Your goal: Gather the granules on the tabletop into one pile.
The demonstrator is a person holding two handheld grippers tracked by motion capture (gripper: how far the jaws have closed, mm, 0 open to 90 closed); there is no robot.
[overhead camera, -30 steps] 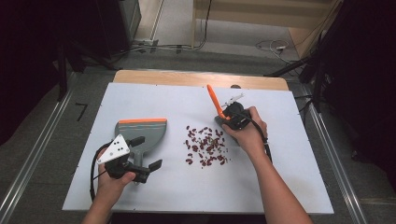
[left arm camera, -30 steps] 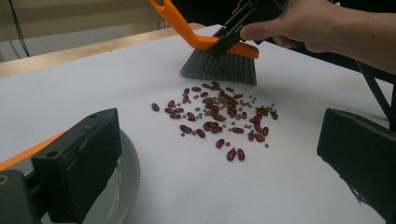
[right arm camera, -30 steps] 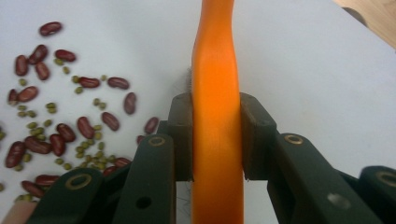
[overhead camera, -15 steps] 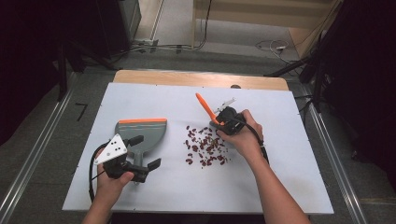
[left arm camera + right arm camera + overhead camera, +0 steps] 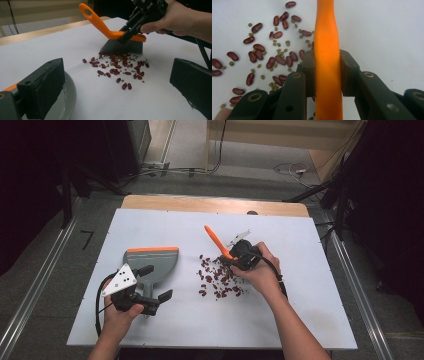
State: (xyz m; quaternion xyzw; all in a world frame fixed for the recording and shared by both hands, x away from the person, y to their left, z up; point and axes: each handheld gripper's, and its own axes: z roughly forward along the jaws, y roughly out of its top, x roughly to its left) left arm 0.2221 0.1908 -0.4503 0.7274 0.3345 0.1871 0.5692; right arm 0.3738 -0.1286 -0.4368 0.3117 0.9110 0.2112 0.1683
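Nearest me, my left gripper (image 5: 150, 282) sits low on the white table (image 5: 310, 310) with its jaws spread wide and nothing between them, right beside the grey dustpan (image 5: 152, 265) with the orange rim. Just beyond, in the middle of the table, lie the scattered red kidney beans (image 5: 217, 280). At their far edge my right gripper (image 5: 235, 257) is clamped on the orange handle of the hand brush (image 5: 216, 240), bristles down on the table.

I judge the job to be sweeping the beans into the dustpan, and the sweep is just starting. Next I need to draw the brush toward the pan, and to hold the pan steady with the left.

The left gripper view shows the grey bristles (image 5: 122, 47) touching the pile's far side. The right gripper view reveals small green mung beans (image 5: 277, 44) among the red ones.
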